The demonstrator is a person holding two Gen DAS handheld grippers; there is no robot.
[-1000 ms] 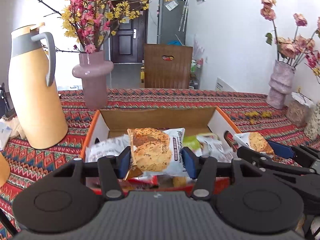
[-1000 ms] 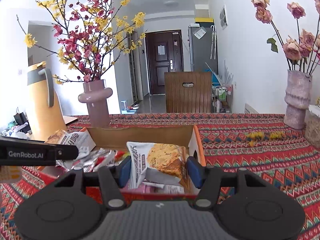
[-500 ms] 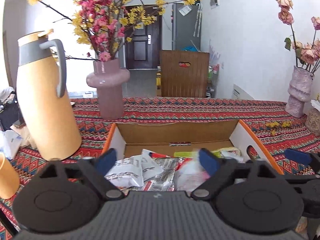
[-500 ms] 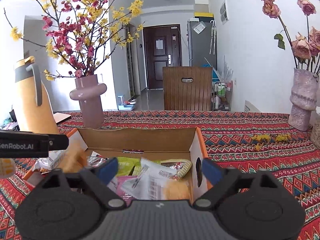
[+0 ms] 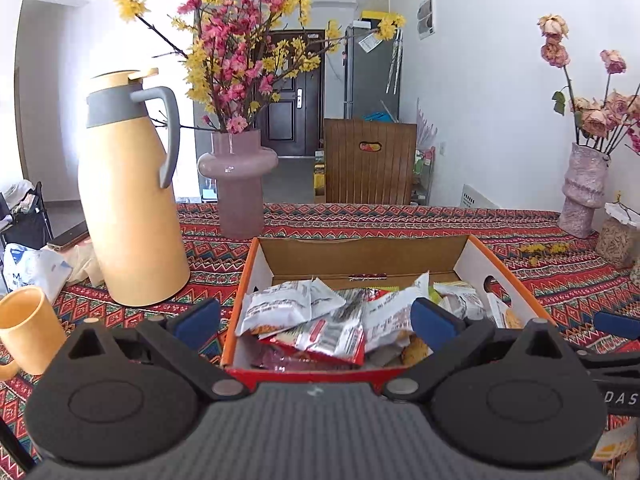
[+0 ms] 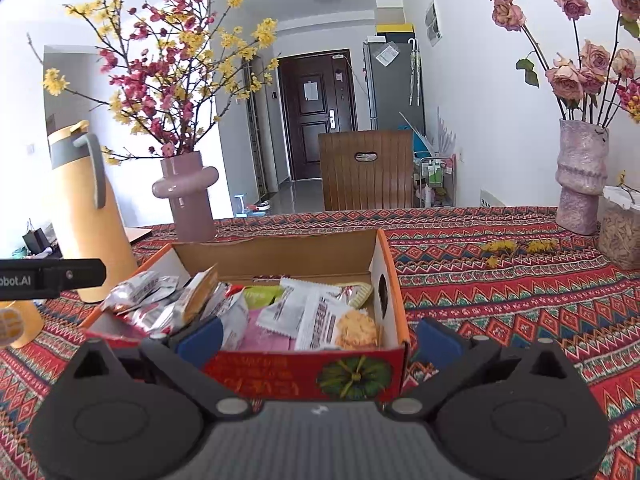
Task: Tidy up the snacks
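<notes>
Two grippers hang in front of the box (image 5: 502, 270), and both have the jaws spread wide with nothing between them. The left gripper (image 5: 314, 320) is at the near left part of the box, and the right gripper (image 6: 320, 338) is at its near right corner. The snacks (image 5: 316, 316) lie in a loose pile inside the box, which stands on the patterned cloth (image 6: 500, 280). A yellow jug (image 5: 128, 200) and a pink vase (image 5: 240, 184) stand to the left behind the box, and a mug (image 5: 26, 330) is near the left gripper.
</notes>
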